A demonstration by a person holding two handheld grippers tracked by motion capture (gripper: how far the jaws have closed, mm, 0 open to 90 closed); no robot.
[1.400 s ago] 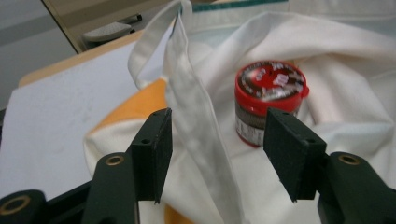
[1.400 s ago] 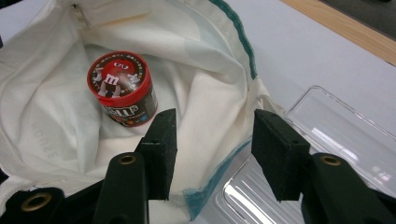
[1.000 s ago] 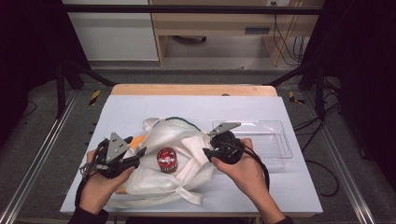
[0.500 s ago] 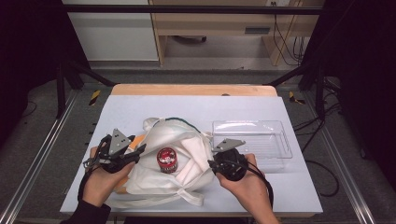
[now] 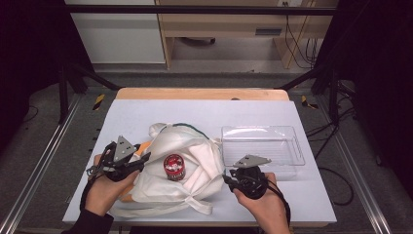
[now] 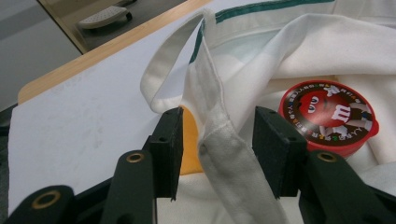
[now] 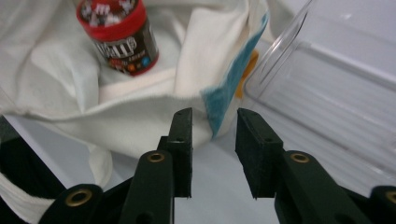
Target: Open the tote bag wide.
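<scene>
Hidden and cut off around the bag

I can't read the orange thing (image 6: 189, 140) under the white bag (image 5: 195, 161); cloth covers most of it. The candy tub (image 7: 119, 35) loses its top at the right gripper view's far edge.

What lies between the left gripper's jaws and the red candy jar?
In the left gripper view, a fold of the white cloth bag separates the left gripper from the candy jar.

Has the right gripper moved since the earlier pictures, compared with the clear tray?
Yes. The right gripper has come toward the table's near edge, from beside the clear tray to below its near left corner. Its jaws have just been opening.
</scene>
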